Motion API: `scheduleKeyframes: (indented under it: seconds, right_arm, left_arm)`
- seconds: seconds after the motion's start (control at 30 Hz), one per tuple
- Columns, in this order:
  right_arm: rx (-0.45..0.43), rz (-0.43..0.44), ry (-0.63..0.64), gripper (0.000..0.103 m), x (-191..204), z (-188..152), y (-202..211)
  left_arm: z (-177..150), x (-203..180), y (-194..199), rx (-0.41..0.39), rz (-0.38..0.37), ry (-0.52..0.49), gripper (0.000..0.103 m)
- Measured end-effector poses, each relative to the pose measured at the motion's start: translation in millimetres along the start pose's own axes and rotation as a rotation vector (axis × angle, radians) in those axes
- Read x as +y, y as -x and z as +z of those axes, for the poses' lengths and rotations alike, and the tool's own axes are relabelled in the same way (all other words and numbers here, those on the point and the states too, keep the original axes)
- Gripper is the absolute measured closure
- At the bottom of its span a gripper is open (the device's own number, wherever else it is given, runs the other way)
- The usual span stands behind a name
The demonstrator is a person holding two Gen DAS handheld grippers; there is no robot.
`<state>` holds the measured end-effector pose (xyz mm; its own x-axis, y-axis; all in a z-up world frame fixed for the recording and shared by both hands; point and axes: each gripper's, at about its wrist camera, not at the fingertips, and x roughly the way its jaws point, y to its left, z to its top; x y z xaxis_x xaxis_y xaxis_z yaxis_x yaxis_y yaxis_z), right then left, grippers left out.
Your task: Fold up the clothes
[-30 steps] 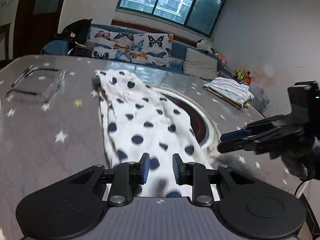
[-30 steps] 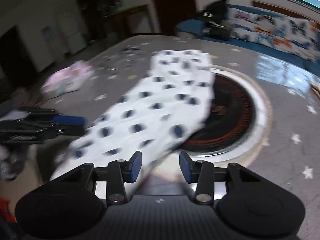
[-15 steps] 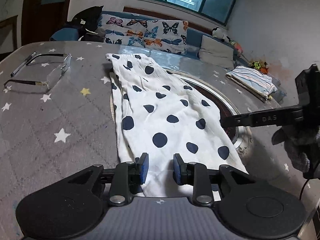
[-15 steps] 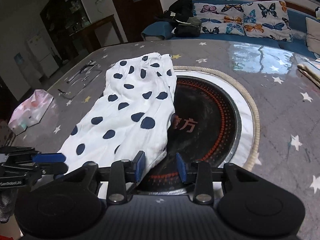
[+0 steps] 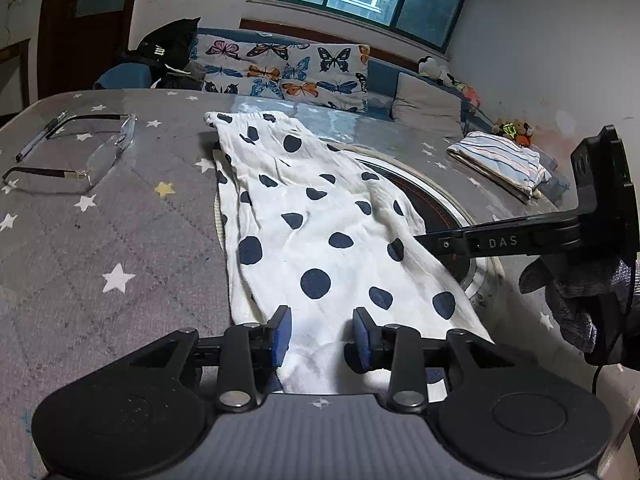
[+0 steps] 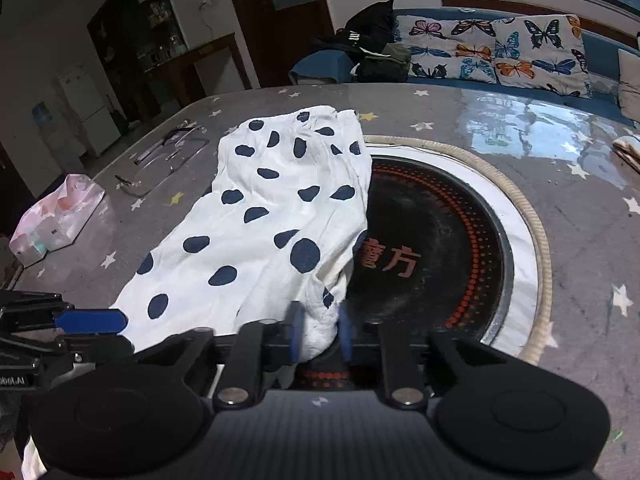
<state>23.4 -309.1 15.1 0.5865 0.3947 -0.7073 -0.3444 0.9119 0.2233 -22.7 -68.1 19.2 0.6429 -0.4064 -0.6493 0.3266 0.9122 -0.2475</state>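
A white garment with dark blue dots lies stretched along the grey starred table, partly over the round black cooktop; it also shows in the right wrist view. My left gripper is open, its blue pads on either side of the garment's near edge. My right gripper is closing on a bunched near corner of the cloth between its pads. The right gripper also shows from the side in the left wrist view, at the garment's right edge.
A round black cooktop with a white ring is set in the table. Glasses and a pen lie at the far left. A folded striped cloth lies at the far right. A pink tissue pack sits at the left edge.
Both grippers have come down to the garment's near end. The right gripper's pads have narrowed onto a bunched corner of cloth. The left gripper stays open.
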Motion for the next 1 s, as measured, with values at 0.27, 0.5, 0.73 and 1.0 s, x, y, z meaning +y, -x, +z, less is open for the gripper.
scheduleKeyframes:
  seconds: [0.27, 0.5, 0.73, 1.0]
  right_arm:
    - [-0.017, -0.136, -0.011, 0.097, -6, -8, 17]
    - [-0.043, -0.14, -0.03, 0.094, -12, -3, 30]
    - [-0.066, -0.062, 0.035, 0.092, 3, 20, 26]
    - [0.003, -0.035, 0.065, 0.09, 7, 35, -12]
  left_arm:
    - [-1, 0, 0, 0.001, 0.009, -0.027, 0.066]
    - [12, 4, 7, -0.008, 0.05, -0.027, 0.064]
    - [50, -2, -18, -0.045, 0.042, -0.043, 0.064]
    - [64, 24, -59, 0.011, 0.16, -0.022, 0.066]
